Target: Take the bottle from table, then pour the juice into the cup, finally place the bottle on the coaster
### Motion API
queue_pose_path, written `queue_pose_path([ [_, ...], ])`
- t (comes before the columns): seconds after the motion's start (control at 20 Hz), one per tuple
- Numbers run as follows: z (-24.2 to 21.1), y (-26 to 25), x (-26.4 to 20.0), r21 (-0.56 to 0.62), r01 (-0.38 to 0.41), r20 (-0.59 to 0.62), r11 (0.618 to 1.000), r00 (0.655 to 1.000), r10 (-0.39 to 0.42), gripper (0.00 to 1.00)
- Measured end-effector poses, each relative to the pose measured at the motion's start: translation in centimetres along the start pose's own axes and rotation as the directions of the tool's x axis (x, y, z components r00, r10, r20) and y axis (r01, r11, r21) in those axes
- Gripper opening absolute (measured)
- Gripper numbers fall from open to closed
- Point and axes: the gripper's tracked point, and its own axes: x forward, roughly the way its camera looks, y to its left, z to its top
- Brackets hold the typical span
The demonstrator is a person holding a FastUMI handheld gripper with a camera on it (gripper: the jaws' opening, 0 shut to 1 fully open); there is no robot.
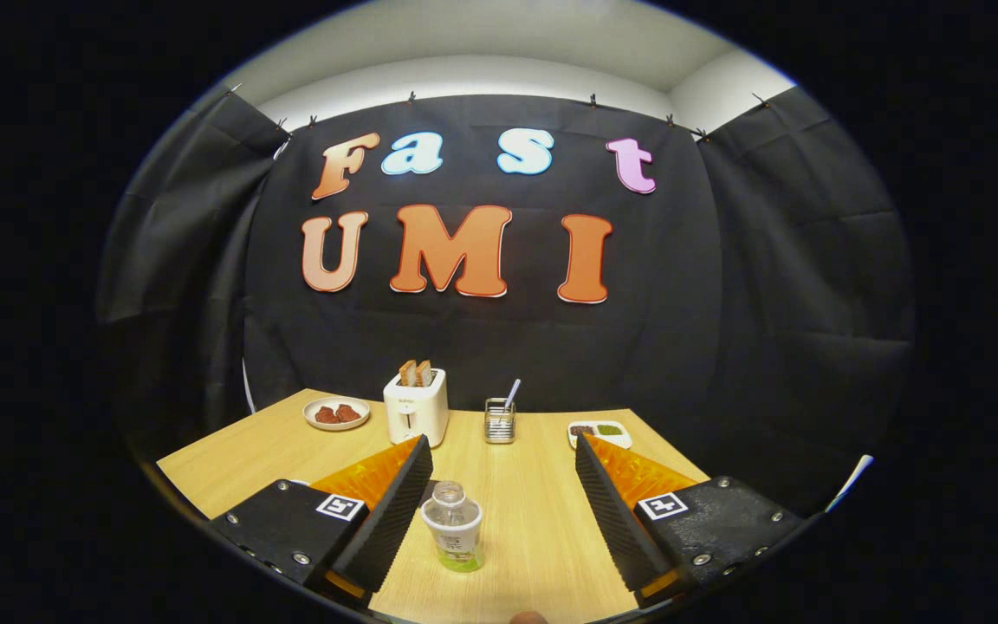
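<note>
A small clear bottle [453,527] with a little green juice at its bottom stands upright and uncapped on the wooden table [534,520]. It sits between my two fingers, close to the left finger [395,507] and well apart from the right finger [607,507]. My gripper [503,451] is open wide, with neither finger pressing on the bottle. A dark flat edge shows just behind the left finger; I cannot tell what it is.
Beyond the fingers stand a white toaster [416,406] with two slices of bread, a white plate [336,413] with brown food, a metal holder [500,420] with a utensil, and a small white dish [600,432] with brown and green contents. Black cloth walls close the table's far side.
</note>
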Motion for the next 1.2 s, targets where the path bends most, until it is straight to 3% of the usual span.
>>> queue_pose_path([
  [0.35, -5.8, 3.3, 3.3, 0.052, -0.070, -0.094, 0.996, 0.993, 0.075, 0.99],
  [1.2, -15.4, 5.6, 6.8, 0.055, -0.050, -0.207, 0.997, 0.977, 0.060, 0.99],
])
